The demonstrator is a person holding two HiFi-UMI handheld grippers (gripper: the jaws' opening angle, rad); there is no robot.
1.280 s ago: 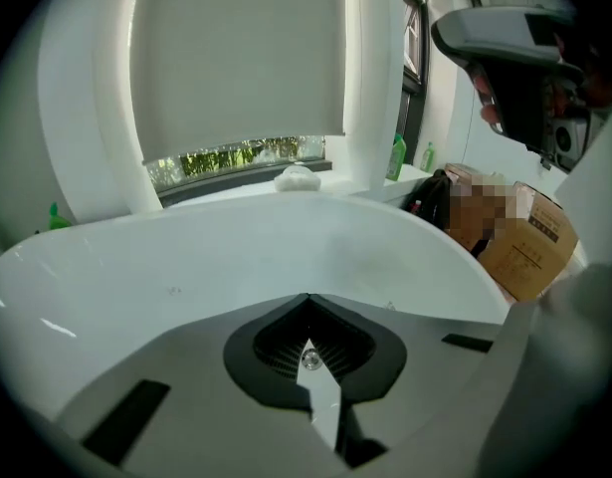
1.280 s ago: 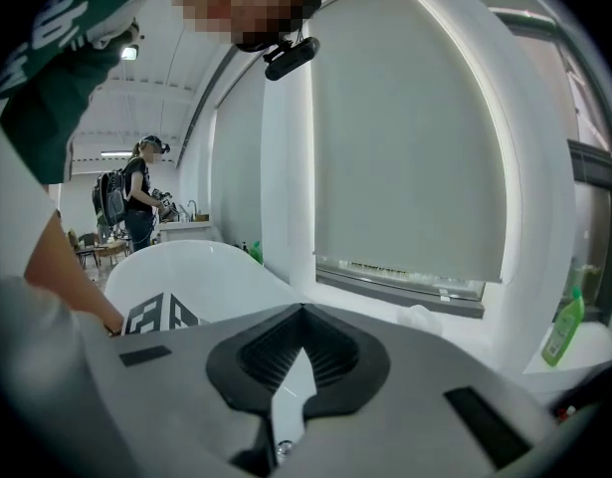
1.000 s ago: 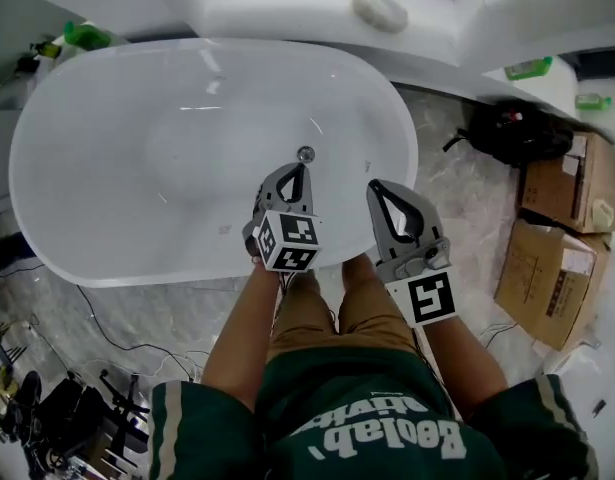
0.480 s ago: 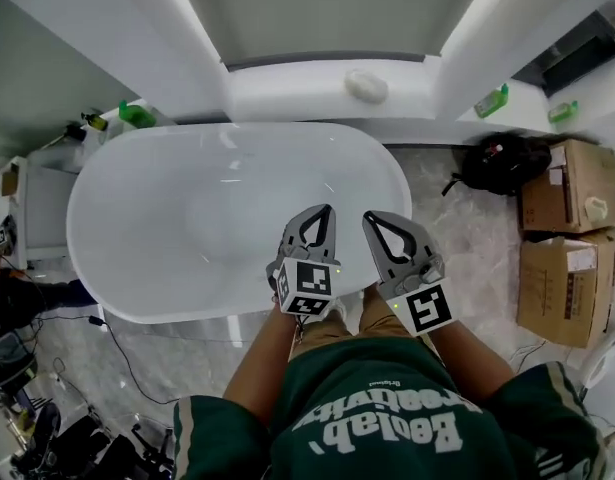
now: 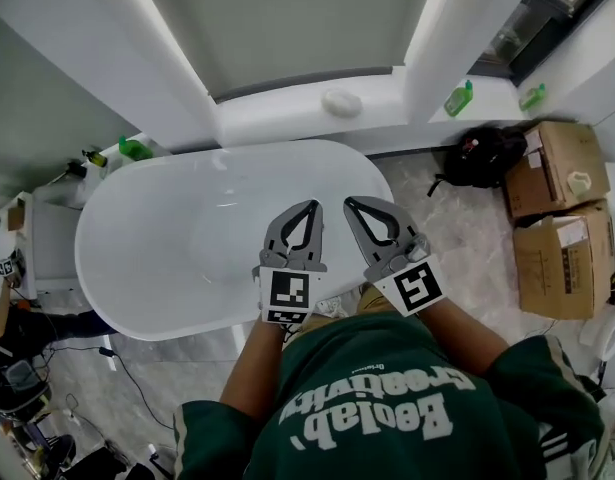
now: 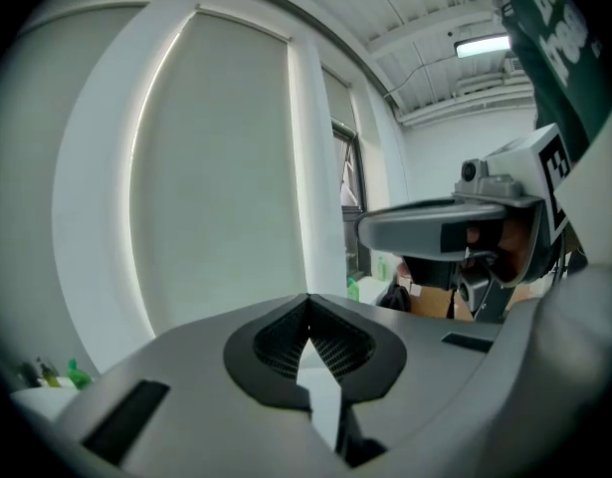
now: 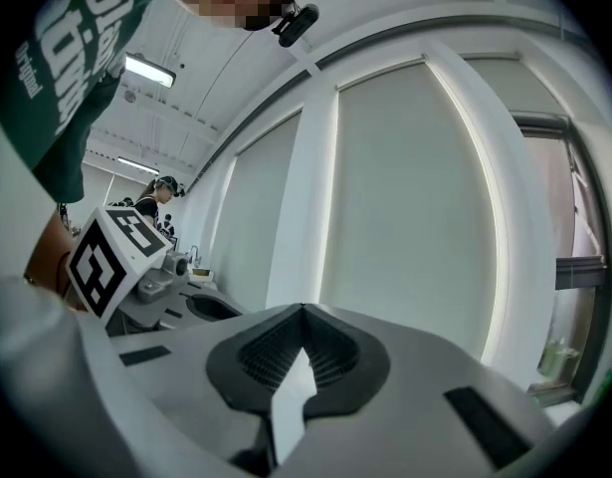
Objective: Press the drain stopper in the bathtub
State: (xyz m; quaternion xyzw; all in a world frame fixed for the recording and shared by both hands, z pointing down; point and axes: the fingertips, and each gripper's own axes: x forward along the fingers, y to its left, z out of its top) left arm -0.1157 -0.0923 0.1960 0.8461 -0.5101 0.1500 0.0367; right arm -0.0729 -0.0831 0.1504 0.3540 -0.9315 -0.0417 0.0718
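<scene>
Though both pairs of jaws are clenched tip to tip on nothing, neither the left gripper (image 5: 311, 208) nor the right gripper (image 5: 351, 204) touches the bathtub (image 5: 137, 258). Side by side, they point toward 12 o'clock, well above its 3 o'clock end. No drain stopper shows, perhaps hidden beneath them, so I cannot tell whether it is pressed.

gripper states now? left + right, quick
Left gripper: jaws closed, holding nothing.
Right gripper: jaws closed, holding nothing.
</scene>
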